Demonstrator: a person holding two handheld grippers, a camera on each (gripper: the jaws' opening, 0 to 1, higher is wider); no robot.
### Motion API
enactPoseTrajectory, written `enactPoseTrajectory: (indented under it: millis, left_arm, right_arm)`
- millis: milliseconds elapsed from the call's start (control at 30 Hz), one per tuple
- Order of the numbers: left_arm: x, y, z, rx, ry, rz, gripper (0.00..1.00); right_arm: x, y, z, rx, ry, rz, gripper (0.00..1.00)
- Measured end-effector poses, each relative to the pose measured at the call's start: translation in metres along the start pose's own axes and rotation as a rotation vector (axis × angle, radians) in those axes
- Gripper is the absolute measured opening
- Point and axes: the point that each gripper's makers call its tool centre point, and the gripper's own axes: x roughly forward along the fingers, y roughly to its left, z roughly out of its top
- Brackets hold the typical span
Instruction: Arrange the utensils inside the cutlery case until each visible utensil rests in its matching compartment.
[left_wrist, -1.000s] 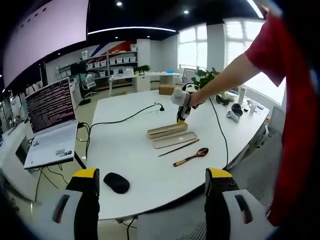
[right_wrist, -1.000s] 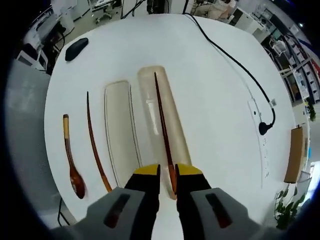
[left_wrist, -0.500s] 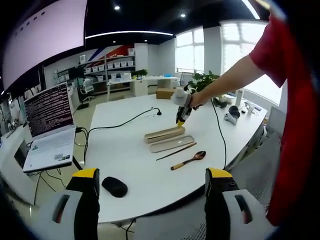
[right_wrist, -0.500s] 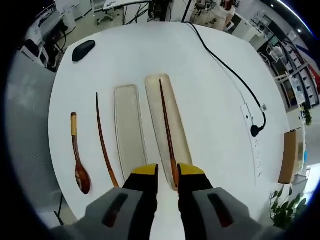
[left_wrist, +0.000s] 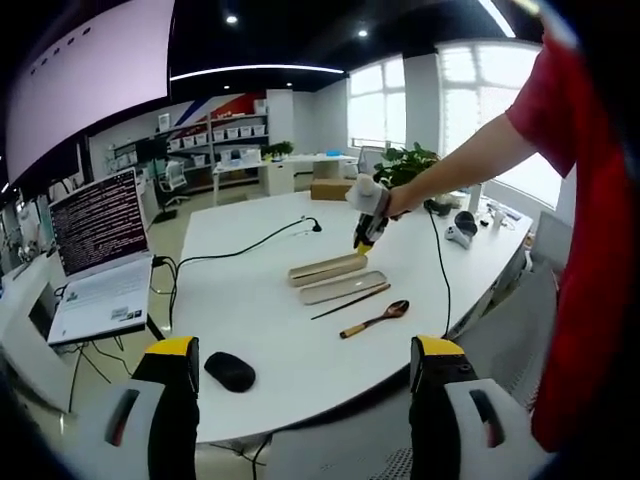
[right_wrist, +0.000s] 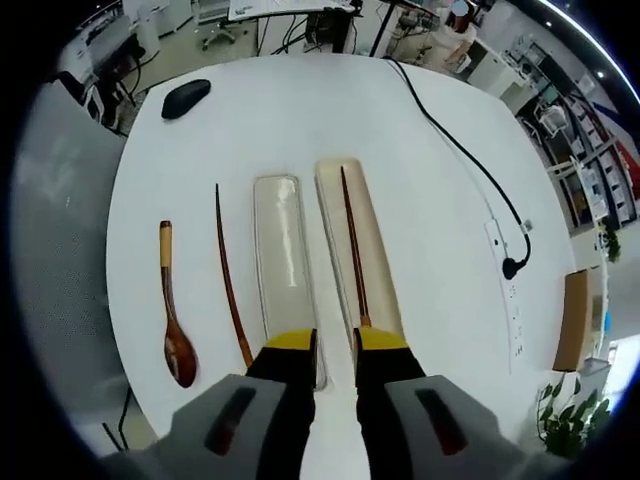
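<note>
A tan cutlery case base (right_wrist: 372, 250) lies on the white table with one dark chopstick (right_wrist: 355, 260) resting lengthwise inside it. Beside it on the left lies the paler second tray (right_wrist: 285, 250). Further left, a second chopstick (right_wrist: 233, 275) and a wooden spoon (right_wrist: 170, 300) lie on the bare table. My right gripper (right_wrist: 335, 342) hovers over the near ends of the trays, its jaws a narrow gap apart with nothing between them. From the left gripper view, the case (left_wrist: 328, 268), spoon (left_wrist: 374, 319) and right gripper (left_wrist: 362, 243) are far off. My left gripper (left_wrist: 305, 347) stands wide open.
A black mouse (right_wrist: 186, 97) lies near the table's far edge, and a black cable (right_wrist: 460, 150) runs to a power strip (right_wrist: 505, 270). A laptop (left_wrist: 100, 260) sits on a side table at the left. A cardboard box (right_wrist: 575, 320) stands at the right.
My right gripper has drawn back from the case. The chopstick end that was between its jaws now lies free in the case. The left gripper has barely moved.
</note>
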Motion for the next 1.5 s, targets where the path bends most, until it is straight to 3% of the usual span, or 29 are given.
enactPoseTrajectory:
  millis: [667,1500]
  left_arm:
    - [-0.005,-0.003,0.003,0.008,-0.013,0.006,0.89]
    - [-0.008,-0.005,0.007,0.037,-0.017,0.005,0.89]
  right_arm:
    - [-0.011,0.017,0.002,-0.028,-0.035,0.000,0.12]
    - [0.005,0.052,-0.004,-0.039,-0.021,0.046,0.13]
